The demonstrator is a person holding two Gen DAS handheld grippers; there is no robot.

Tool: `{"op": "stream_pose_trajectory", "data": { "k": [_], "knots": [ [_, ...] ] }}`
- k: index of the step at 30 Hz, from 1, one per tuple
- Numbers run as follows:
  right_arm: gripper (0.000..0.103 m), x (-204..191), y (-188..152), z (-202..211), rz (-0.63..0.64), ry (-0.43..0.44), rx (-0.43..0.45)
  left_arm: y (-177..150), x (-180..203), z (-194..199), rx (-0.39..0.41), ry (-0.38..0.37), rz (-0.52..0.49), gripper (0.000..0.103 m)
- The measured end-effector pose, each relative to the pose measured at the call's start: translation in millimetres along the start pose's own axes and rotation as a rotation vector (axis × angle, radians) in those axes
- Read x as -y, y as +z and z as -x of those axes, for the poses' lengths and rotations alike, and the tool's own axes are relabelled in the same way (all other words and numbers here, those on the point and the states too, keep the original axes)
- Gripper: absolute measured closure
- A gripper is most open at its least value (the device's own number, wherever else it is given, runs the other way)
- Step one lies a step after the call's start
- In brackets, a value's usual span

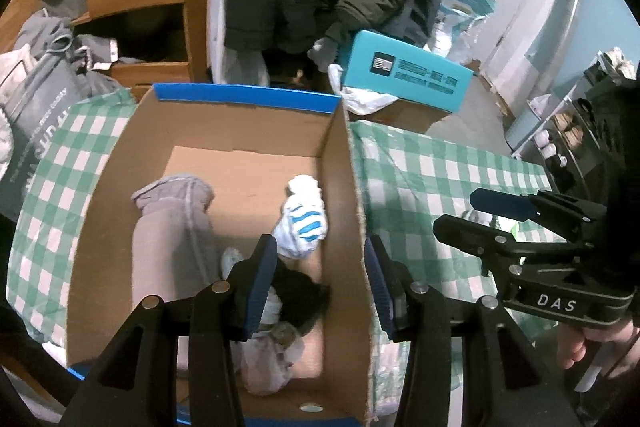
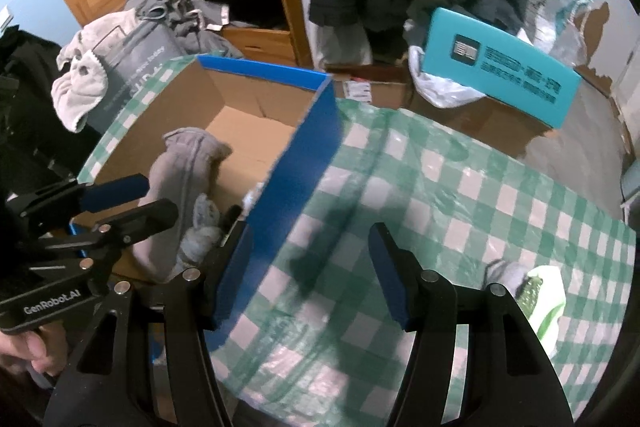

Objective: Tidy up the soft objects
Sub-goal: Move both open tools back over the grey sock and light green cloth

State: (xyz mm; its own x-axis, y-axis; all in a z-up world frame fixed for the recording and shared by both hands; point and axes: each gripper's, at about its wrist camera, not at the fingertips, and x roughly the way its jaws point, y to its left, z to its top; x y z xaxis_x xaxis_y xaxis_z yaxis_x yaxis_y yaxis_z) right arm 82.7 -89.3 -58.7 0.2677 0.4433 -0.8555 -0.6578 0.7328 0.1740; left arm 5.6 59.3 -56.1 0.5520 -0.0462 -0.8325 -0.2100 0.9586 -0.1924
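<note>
Already the cardboard box [image 1: 344, 163] holds a grey garment [image 1: 172, 227], a striped sock [image 1: 302, 223] and darker pieces. Both the left gripper [image 1: 320, 283] and right gripper [image 2: 310, 275] stand open and empty (nothing between the fingers). One pale soft item [image 2: 532, 291] waits on the counter [image 2: 460, 195].

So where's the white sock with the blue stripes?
In the left wrist view, the white sock with blue stripes lies inside the brown cardboard box, by its right wall, between a white balled-up sock and a black sock.
</note>
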Motion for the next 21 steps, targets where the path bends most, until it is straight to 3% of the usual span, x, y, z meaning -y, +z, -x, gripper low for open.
{"op": "stream_pose_trajectory", "data": {
  "k": [21],
  "knots": [
    [0.042,99,-39,23,-0.18,-0.077,0.021,0,78,-28,-0.054,-0.052,-0.129,0.056]
  ]
}}
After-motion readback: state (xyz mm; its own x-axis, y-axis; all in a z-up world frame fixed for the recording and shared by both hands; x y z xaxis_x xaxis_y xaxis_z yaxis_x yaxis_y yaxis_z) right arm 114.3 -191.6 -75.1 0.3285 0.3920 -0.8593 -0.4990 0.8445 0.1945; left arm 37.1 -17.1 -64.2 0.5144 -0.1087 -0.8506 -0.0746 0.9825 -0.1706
